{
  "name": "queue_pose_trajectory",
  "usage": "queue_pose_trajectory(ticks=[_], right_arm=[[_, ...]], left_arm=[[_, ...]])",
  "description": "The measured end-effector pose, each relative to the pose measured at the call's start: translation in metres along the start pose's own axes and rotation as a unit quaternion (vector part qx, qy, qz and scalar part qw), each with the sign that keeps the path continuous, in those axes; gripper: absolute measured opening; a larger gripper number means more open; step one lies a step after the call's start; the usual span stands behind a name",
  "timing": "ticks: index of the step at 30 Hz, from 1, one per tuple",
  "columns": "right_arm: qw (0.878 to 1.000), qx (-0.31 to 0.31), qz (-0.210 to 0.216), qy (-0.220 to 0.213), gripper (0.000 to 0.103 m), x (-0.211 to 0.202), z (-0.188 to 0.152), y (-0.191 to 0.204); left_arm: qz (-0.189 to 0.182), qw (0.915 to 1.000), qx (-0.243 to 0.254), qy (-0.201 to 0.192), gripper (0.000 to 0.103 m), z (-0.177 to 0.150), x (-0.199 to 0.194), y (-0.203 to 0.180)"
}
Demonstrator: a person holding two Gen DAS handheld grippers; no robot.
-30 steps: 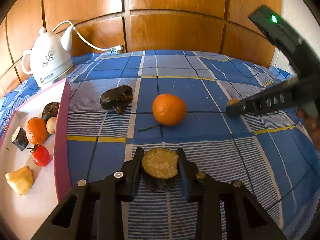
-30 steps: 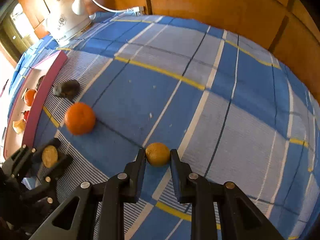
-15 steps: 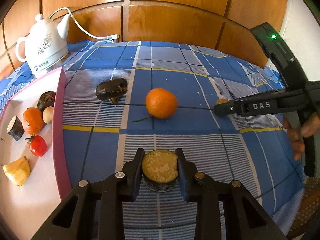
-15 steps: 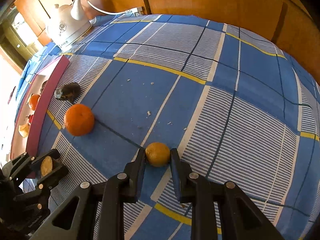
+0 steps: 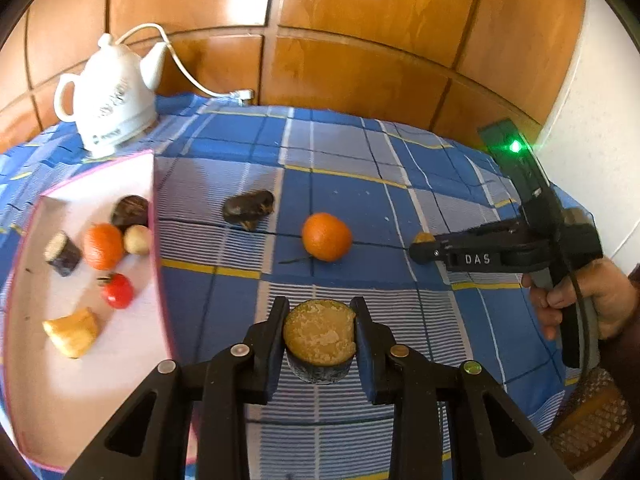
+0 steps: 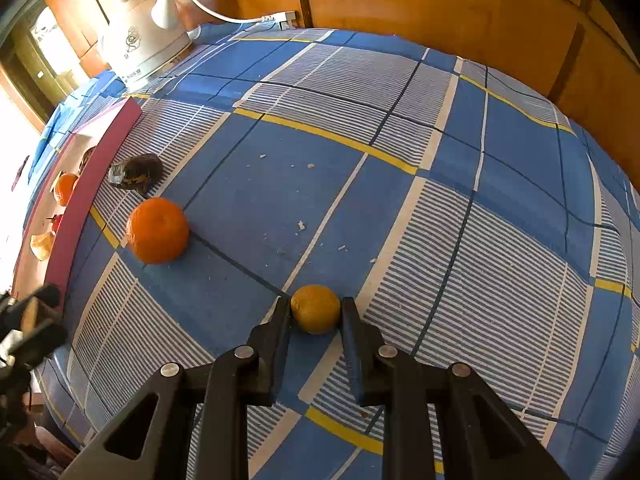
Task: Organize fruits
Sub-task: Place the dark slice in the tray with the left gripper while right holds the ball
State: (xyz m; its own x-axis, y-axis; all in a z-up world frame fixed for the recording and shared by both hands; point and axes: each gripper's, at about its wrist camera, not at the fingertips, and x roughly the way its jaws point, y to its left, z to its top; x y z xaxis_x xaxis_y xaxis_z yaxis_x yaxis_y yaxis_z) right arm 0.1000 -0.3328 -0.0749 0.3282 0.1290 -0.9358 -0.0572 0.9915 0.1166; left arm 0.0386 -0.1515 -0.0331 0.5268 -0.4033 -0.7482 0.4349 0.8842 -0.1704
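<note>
Both grippers loaded: left gripper [image 5: 319, 334] clamps the cut fruit piece [image 5: 319, 332], right gripper [image 6: 315, 312] pinches a small yellow fruit [image 6: 315, 309]. Next, I'd say: carry to the pink tray [image 5: 158, 240] at 9 o'clock.

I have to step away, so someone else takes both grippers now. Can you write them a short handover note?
Left gripper: shut on the dark-skinned cut fruit piece.
Right gripper: shut on the small yellow-orange fruit, low over the checked cloth.
Done: six pieces lie in the pink-rimmed tray.
Left: tray both held fruits, then the big orange and the dark fruit on the cloth.
</note>
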Motion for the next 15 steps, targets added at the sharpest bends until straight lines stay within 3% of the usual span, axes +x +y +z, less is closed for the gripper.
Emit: queue_pose_trajectory(ticks=[15], right_arm=[[0.999, -0.026, -0.016, -0.010, 0.025, 0.000, -0.001, 0.005]], left_arm=[[0.052, 0.9982, -0.021, -0.023, 0.031, 0.003, -0.038, 0.018]])
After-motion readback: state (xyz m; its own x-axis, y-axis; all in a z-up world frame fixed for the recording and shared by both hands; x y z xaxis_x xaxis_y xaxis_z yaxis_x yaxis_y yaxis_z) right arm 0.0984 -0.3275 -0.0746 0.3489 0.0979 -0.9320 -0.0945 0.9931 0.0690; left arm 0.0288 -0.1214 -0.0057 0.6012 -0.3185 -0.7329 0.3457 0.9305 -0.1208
